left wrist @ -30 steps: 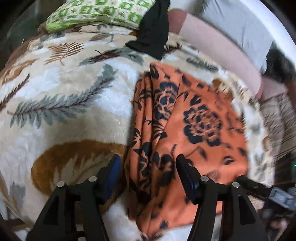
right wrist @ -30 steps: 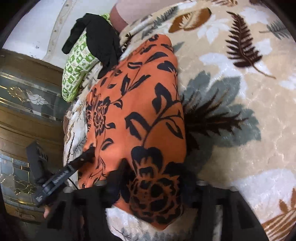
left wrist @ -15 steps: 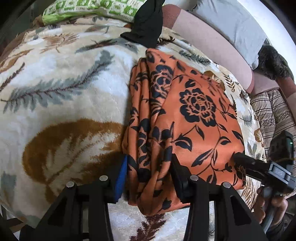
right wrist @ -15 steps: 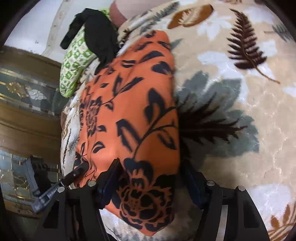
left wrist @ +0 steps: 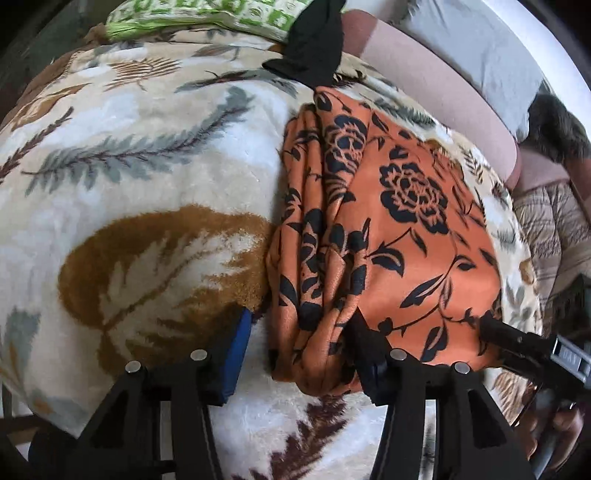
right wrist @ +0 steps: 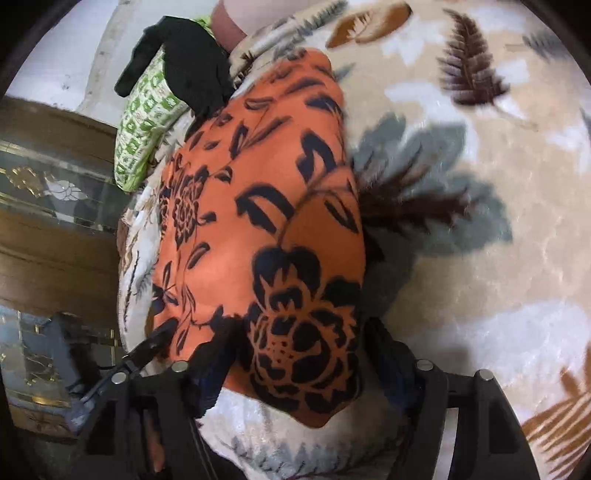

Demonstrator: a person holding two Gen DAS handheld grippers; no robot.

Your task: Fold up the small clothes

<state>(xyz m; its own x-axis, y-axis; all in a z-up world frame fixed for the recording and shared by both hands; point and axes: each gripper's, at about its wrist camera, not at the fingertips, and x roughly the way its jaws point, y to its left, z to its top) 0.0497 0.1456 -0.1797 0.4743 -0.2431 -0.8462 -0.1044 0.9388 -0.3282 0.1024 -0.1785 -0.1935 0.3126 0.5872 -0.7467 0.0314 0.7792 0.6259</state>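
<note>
An orange cloth point(left wrist: 406, 229) with black flowers lies folded on a leaf-patterned blanket point(left wrist: 147, 166). My left gripper point(left wrist: 303, 350) straddles the cloth's bunched left edge at its near end. Its jaws are opening: the blue pad point(left wrist: 238, 347) stands clear of the fabric, and the other finger rests against it. In the right wrist view the same cloth point(right wrist: 266, 206) runs away from me, and my right gripper point(right wrist: 301, 350) stands open around its near corner, fingers on either side. The right gripper's tip point(left wrist: 495, 330) shows at the cloth's right edge.
A black garment point(left wrist: 314, 48) and a green patterned pillow point(left wrist: 207, 14) lie at the far end of the bed. Pink and grey bedding point(left wrist: 424, 74) runs along the right. A wooden cabinet with glass point(right wrist: 48, 221) stands beside the bed. A hand point(left wrist: 561, 435) holds the right gripper.
The left gripper has come forward and down onto the cloth's left edge. Its jaws narrowed around the bunched fabric, then widened a little. The right gripper stays at the near corner.
</note>
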